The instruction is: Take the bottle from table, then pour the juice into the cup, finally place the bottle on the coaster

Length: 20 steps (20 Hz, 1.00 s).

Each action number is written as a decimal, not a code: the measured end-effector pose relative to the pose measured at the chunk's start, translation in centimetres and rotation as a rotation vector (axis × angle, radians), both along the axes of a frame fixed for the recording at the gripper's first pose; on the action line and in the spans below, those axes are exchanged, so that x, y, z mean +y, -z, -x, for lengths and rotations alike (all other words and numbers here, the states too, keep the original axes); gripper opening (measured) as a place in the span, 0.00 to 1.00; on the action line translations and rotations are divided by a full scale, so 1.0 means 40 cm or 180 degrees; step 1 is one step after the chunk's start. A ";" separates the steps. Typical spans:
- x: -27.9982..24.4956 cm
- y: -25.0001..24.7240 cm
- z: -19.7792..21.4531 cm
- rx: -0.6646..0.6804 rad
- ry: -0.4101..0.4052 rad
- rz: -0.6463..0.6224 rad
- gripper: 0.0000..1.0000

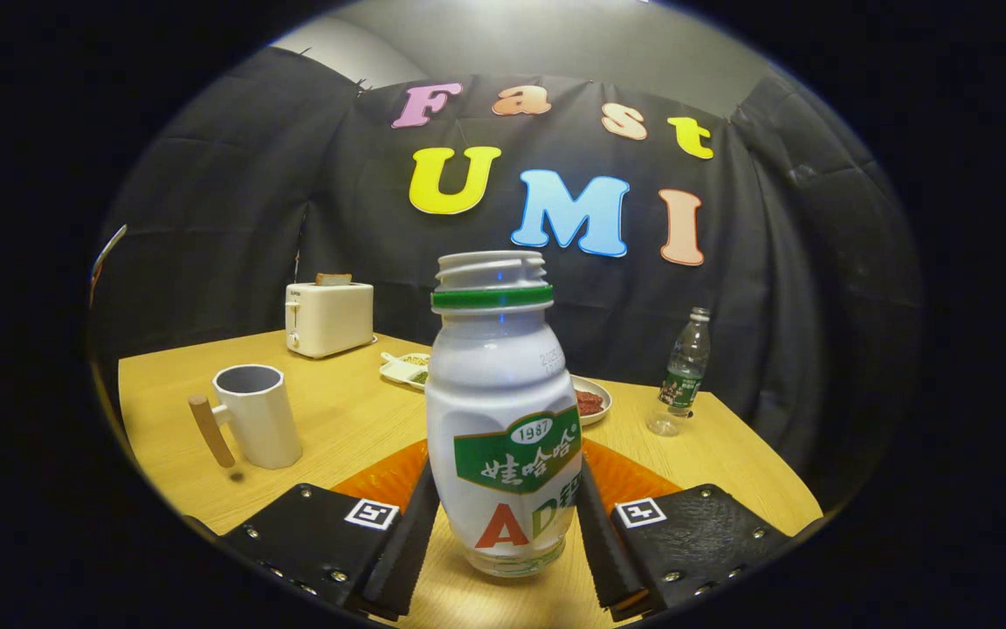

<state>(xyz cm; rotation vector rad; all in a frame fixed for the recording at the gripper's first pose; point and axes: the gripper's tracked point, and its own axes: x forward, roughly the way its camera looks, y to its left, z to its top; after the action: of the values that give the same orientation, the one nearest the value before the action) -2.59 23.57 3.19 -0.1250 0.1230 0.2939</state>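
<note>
Left to right from where I'm driving: cup (pixel 257 415) with a wooden handle stands upright on the table (pixel 346 419), off to the left of my fingers and a little beyond them; I can't see into it well enough to say whether any juice is in there. Behind it, a toaster (pixel 328 316) with a slice of bread poking out, against the booth wall. Next, a small dish (pixel 405 368) of something greenish, then the bottle (pixel 503 411), the task's thing, dead centre between my two fingers, upright, cap off, mouth open, green ring at the neck. My gripper (pixel 503 533) has both fingers pressed against the bottle's lower sides, so I call it clamped on the bottle. The bottle's base looks close to the table surface; I can't tell if it's lifted or resting. Orange coaster (pixel 625 476) sits just behind the bottle, showing on both sides of it. A plate (pixel 595 404) with reddish food peeks out behind the bottle's right side, and a clear water bottle (pixel 682 371) stands farther right. My judgement on progress: grasp is done, so step one is about complete; pour into the cup and placement on the coaster look like they're left, though an earlier pour can't be ruled out from this.
</note>
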 end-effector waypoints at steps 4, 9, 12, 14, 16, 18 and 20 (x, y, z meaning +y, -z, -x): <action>0.029 -0.028 -0.012 -0.0105 -0.0007 0.0184 0.75; 0.037 -0.050 -0.029 -0.0205 0.0114 0.0576 0.75; 0.057 -0.066 -0.035 -0.0308 0.0134 0.0848 0.75; 0.073 -0.078 -0.037 -0.0373 0.0116 0.0970 0.75; 0.089 -0.089 -0.040 -0.0451 0.0104 0.1098 0.75; 0.104 -0.098 -0.041 -0.0520 0.0089 0.1229 0.75; 0.117 -0.108 -0.043 -0.0593 0.0073 0.1354 0.76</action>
<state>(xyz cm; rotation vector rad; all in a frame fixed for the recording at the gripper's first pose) -0.88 28.26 7.53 -0.5710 0.0003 0.2286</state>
